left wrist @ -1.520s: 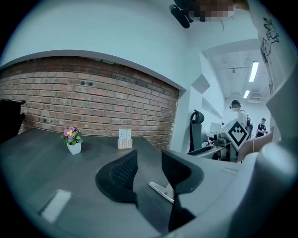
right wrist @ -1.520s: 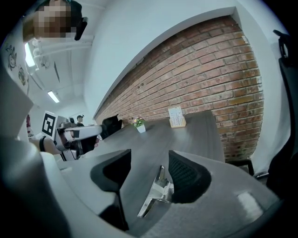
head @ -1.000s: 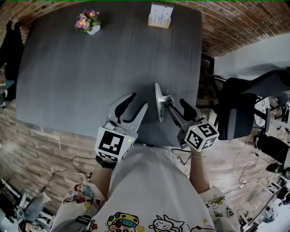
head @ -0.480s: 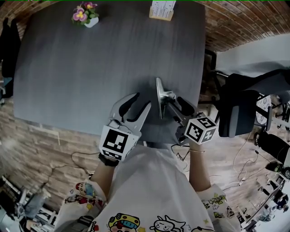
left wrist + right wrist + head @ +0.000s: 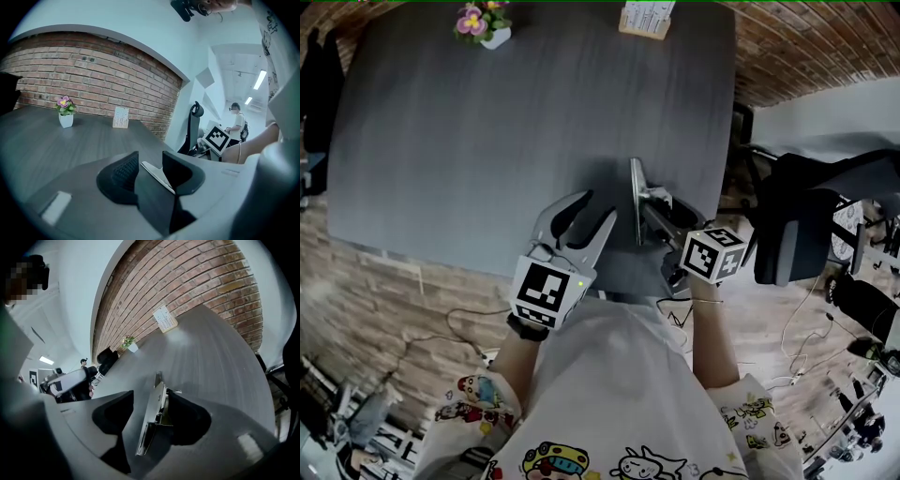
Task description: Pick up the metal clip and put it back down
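Now the right gripper (image 5: 151, 397) has just been closing its jaws with the clip (image 5: 636, 197) between them, on edge near the front of the table (image 5: 487, 141). One pad (image 5: 183, 414) touches it, the other is clear. The grasp seems unfinished. The left gripper (image 5: 150, 158) gapes empty.

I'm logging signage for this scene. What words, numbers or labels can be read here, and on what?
No text can be read.
Card at the far edge of the table: print too small to read.
Cube markers: black-and-white square patterns, no letters.
Shirt: cartoon figures, no legible words.
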{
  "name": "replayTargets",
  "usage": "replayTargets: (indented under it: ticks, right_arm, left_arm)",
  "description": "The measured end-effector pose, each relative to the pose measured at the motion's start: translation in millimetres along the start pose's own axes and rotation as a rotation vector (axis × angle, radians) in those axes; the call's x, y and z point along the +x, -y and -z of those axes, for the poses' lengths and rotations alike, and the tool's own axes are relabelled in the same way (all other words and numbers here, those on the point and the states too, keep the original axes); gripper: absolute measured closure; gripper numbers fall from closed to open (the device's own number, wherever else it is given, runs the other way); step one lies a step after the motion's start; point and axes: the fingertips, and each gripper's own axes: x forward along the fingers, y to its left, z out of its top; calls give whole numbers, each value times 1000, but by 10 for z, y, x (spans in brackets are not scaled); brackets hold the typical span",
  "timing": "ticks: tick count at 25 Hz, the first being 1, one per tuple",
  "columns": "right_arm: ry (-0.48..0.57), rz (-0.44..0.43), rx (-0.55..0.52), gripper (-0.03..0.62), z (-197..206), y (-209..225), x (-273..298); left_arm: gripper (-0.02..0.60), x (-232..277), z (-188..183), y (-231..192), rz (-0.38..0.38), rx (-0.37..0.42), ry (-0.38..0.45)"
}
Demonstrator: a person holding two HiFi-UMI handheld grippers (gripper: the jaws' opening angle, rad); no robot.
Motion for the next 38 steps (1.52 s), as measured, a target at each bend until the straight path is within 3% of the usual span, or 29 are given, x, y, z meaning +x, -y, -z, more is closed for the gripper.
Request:
replayTargets:
  ticks: [6,13,25,38]
  right_arm:
    - [-12,3,34,400,19,0,72]
    - [-34,61,41,500,31,136,44]
    - [-29,39,80,503,-34,197,48]
    - [18,14,53,507,-228,61,16]
  left_arm:
    - [423,-20,43,-56,-2,-10,-2]
    - [425,-6,58,-55,-4,-17,-6]
    - [426,61,-9,-127,-17,-21,-7]
    - [428,3,-129,-223,-35,-6,31]
